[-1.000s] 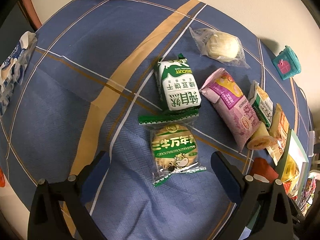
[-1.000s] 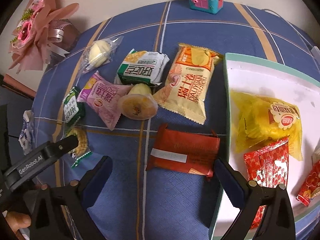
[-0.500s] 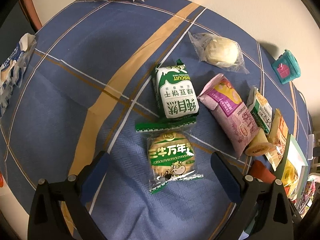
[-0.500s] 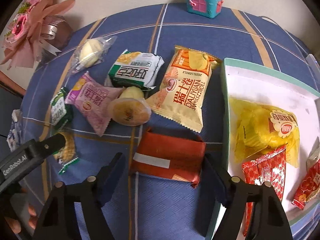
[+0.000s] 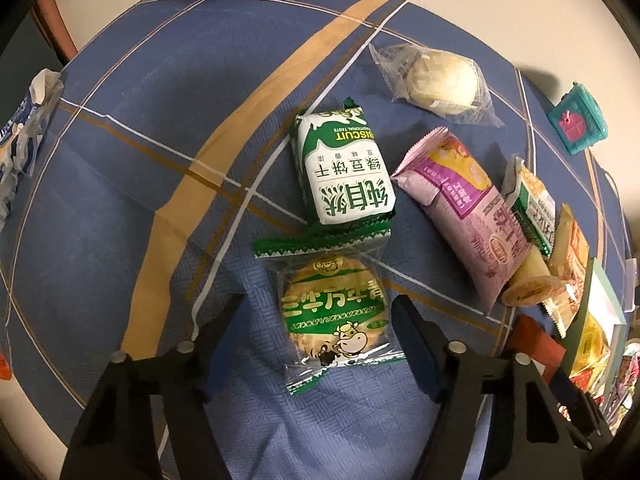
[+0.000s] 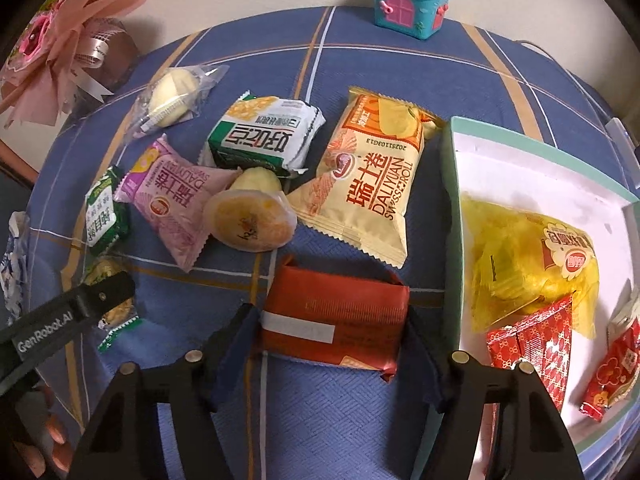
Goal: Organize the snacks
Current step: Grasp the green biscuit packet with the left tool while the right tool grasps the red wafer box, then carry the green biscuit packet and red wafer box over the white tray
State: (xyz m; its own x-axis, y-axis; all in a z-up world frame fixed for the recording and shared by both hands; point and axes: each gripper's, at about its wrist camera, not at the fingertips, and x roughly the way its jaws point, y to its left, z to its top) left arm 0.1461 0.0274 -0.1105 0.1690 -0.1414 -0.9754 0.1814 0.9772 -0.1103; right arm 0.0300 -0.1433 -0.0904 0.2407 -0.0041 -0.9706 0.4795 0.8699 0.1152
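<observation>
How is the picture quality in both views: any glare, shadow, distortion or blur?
Left wrist view: strong fisheye bending of the tablecloth stripes, glare on the clear cookie packet, sharp centre, soft edges. Right wrist view: same curvature, the red packet casts a dark shadow, the white tray is bright, no motion blur.

We are seeing a round biscuit packet (image 5: 334, 314) lying flat on the blue cloth. A red wrapped snack (image 6: 334, 322) is lying flat beside the box (image 6: 450, 184).
</observation>
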